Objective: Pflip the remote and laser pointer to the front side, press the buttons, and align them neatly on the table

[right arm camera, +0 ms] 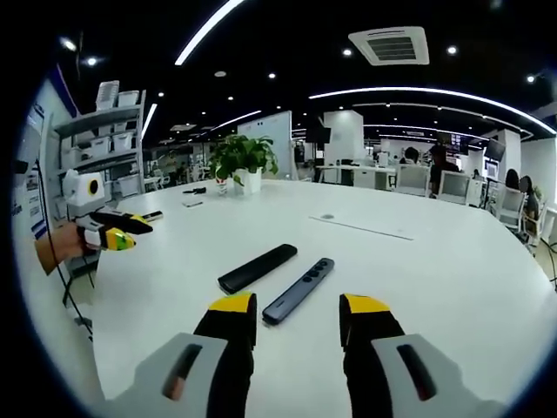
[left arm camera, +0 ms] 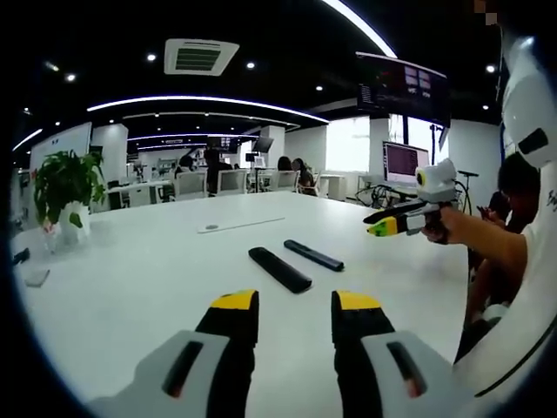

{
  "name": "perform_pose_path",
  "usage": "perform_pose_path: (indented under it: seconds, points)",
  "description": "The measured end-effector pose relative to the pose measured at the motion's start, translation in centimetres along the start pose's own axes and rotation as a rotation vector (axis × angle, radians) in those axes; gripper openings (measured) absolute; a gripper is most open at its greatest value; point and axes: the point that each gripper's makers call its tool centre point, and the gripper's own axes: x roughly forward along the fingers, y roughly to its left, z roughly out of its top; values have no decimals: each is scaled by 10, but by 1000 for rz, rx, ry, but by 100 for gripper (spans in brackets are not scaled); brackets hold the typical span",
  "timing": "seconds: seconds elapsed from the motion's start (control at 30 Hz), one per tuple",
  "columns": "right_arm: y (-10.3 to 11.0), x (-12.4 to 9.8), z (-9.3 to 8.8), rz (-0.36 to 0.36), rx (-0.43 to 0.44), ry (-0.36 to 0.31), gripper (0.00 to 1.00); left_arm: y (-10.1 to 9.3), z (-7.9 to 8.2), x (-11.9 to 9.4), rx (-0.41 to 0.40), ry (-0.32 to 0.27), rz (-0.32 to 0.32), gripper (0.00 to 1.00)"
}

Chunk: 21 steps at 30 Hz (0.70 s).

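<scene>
Two slim dark devices lie side by side in the middle of the white table (left arm camera: 130, 287). The wider black remote (left arm camera: 279, 269) (right arm camera: 258, 267) shows a plain face. The thinner laser pointer (left arm camera: 313, 255) (right arm camera: 299, 290) shows its buttons in the right gripper view. My left gripper (left arm camera: 296, 305) hovers open, short of the remote, with nothing between its jaws. My right gripper (right arm camera: 299, 306) is open too, just before the pointer's near end. Each gripper also appears in the other's view, held in a hand off the table's side: right gripper (left arm camera: 396, 222), left gripper (right arm camera: 113, 231).
A potted plant (left arm camera: 65, 187) (right arm camera: 244, 161) stands in a white pot near a table edge, with small items (right arm camera: 193, 197) beside it. A flat cable cover (right arm camera: 361, 226) sits in the tabletop. Chairs and seated people (left arm camera: 296, 174) are beyond; shelves (right arm camera: 104, 139) stand at one side.
</scene>
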Motion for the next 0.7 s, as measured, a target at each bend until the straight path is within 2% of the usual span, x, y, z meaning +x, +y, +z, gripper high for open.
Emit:
perform_pose_path:
  seconds: [0.33, 0.43, 0.7]
  points:
    - [-8, -8, 0, -25, 6, -21, 41, 0, -1, -1, -15, -1, 3, 37]
    - [-5, -8, -2, -1, 23, -20, 42, 1, -2, -2, -16, -1, 5, 36]
    - [0, -10, -2, 9, 15, -23, 44, 1, -5, -5, -19, 4, 8, 36]
